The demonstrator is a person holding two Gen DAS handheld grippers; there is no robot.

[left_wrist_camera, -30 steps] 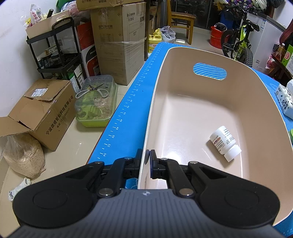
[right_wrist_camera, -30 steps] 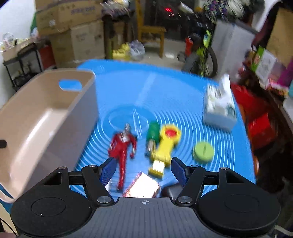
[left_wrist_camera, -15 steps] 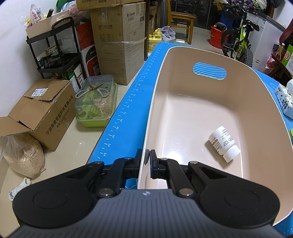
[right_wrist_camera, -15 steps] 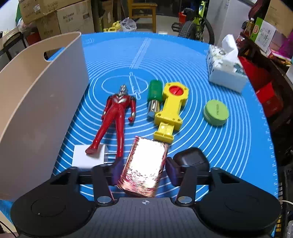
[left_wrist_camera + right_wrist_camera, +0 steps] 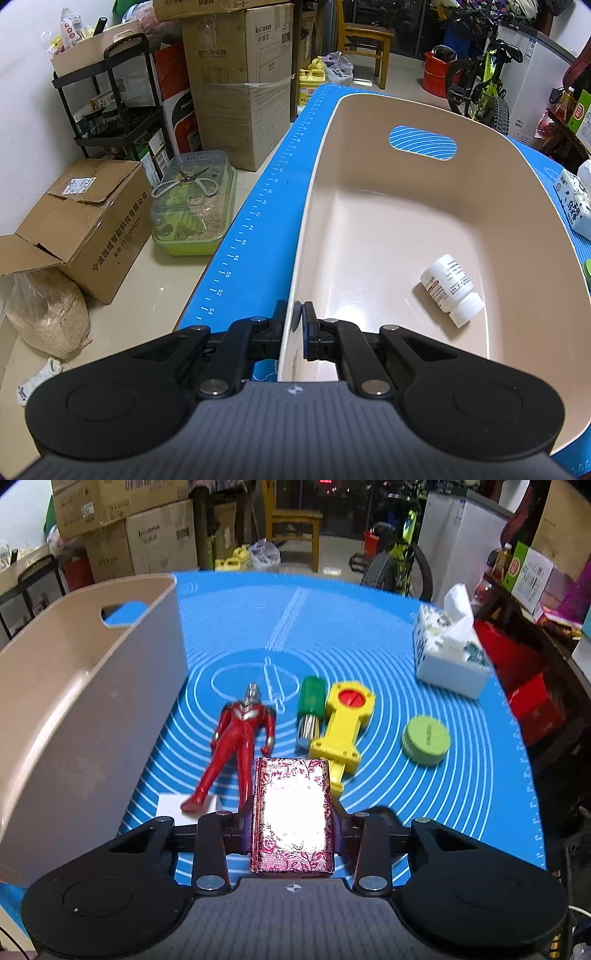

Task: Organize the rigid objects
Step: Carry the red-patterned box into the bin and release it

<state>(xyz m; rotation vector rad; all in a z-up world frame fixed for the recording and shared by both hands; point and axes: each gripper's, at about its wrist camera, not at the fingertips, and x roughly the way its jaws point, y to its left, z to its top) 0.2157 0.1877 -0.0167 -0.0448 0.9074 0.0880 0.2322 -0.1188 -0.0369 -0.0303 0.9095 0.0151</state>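
We hold the pink box (image 5: 291,812) clamped between the fingers of our right gripper (image 5: 292,825), raised over the blue mat (image 5: 461,775). At its 11 o'clock lies the red figure (image 5: 240,742), one foot on a white card (image 5: 170,805); at 12 the green cylinder (image 5: 311,710) touches the yellow toy (image 5: 341,731); at 2 sits the green disc (image 5: 426,740), the tissue box (image 5: 448,657) beyond. Our left gripper (image 5: 298,325) pinches the bin (image 5: 314,206) rim at its near left corner. Inside, at 3 o'clock, a white bottle (image 5: 450,290) lies on its side.
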